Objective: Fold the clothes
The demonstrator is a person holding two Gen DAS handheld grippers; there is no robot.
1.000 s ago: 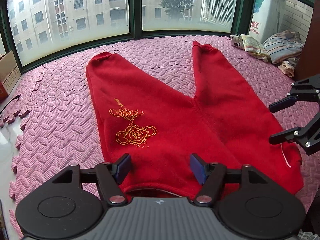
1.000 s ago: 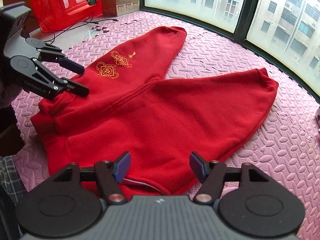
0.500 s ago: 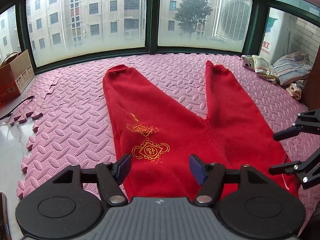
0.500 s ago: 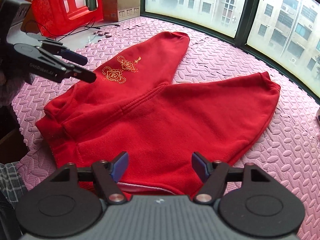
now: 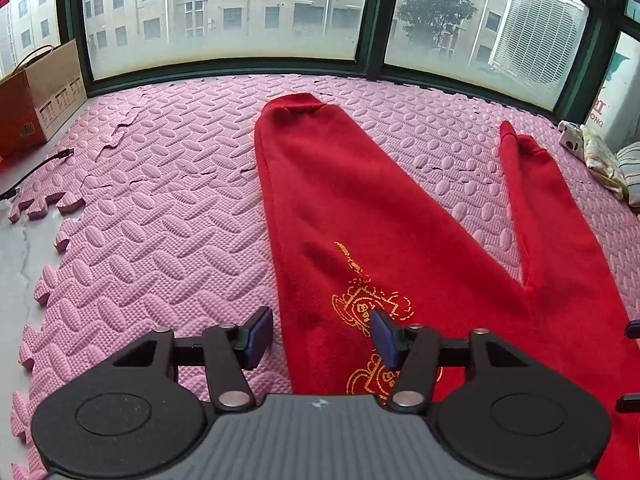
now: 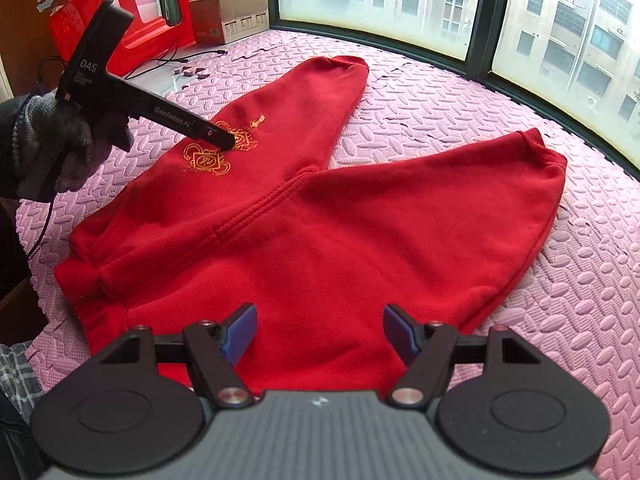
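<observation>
Red trousers with a gold embroidered emblem lie flat on the pink foam mat, legs spread in a V; they also show in the right wrist view. My left gripper is open and empty, hovering over the outer edge of the left leg near the emblem. In the right wrist view the left gripper shows above the emblem, held by a gloved hand. My right gripper is open and empty, above the waist end of the right leg.
Pink foam mat covers the floor up to the windows. A cardboard box stands at the left, also in the right wrist view, beside a red plastic stool. Folded clothes lie far right. A cable runs off the mat.
My left gripper has moved forward and left along the left leg, from the waistband to the emblem. My right gripper has held nearly still over the waist. Both stayed open.
</observation>
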